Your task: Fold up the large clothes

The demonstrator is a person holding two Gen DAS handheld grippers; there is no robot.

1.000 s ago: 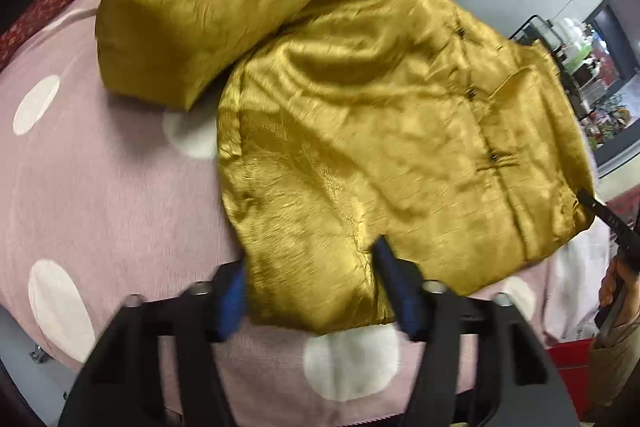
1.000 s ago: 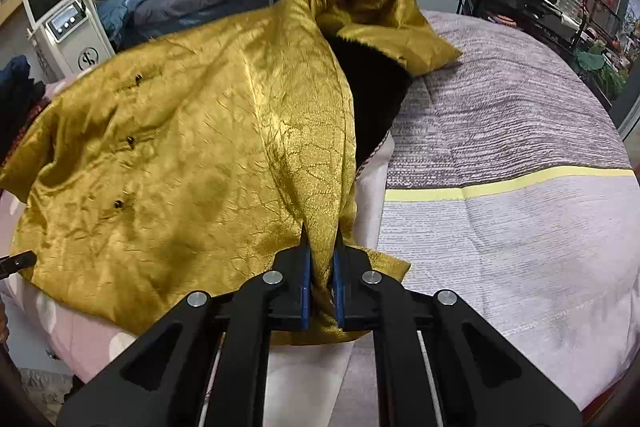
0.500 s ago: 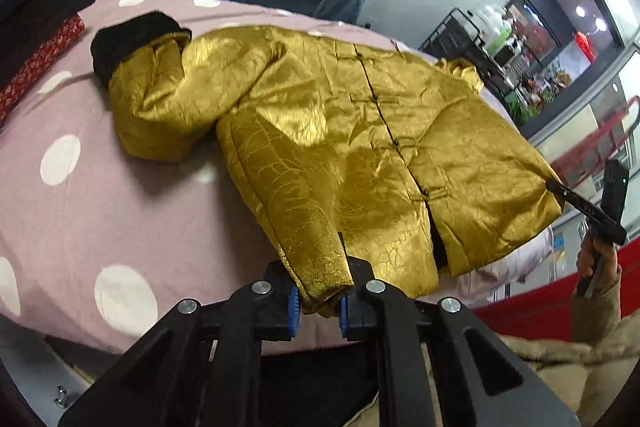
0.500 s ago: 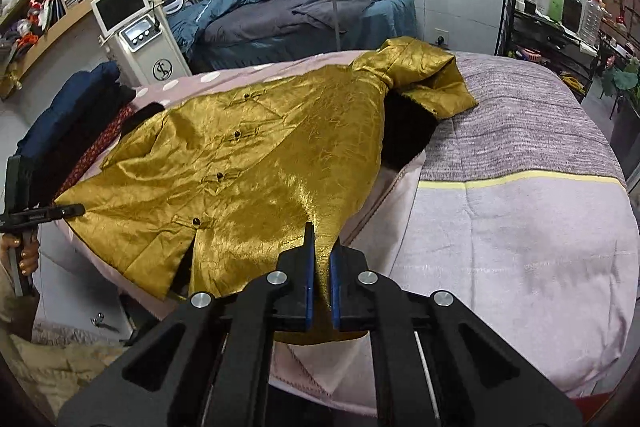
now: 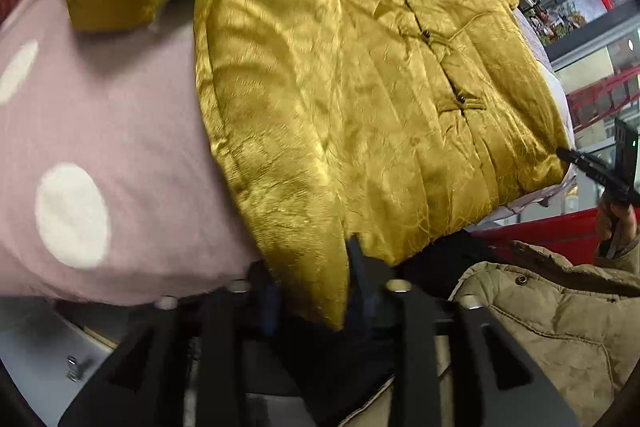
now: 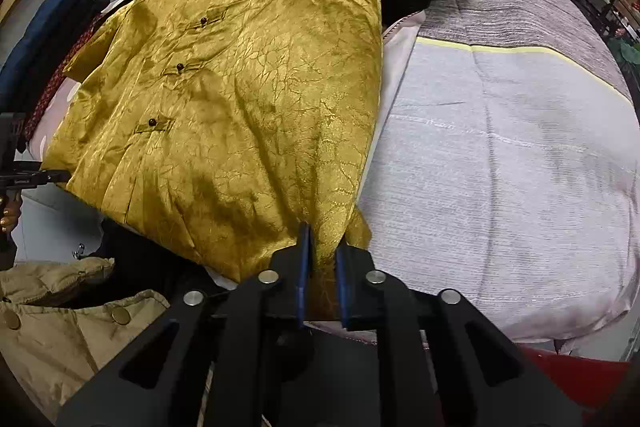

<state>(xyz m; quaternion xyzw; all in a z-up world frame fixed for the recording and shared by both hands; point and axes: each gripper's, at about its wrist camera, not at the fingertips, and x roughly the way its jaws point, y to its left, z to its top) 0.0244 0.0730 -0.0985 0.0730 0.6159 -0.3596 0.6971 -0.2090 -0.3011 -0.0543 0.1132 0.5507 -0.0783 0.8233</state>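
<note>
A: Jacket [image 5: 360, 75] position?
B: Flat on bed [image 5: 100, 115], front up, hem at near edge.
A: Left claw [image 5: 316, 291]?
B: Partly open, hem corner hanging loose between pads.
A: Right claw [image 6: 320, 267]?
B: Nearly closed, pinching other hem corner.

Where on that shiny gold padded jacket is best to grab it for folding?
Probably the bottom hem corners, approached from the near bed edge. The shiny gold padded jacket lies flat, buttons up, its hem overhanging there; the right gripper and left gripper already flank those corners.
</note>
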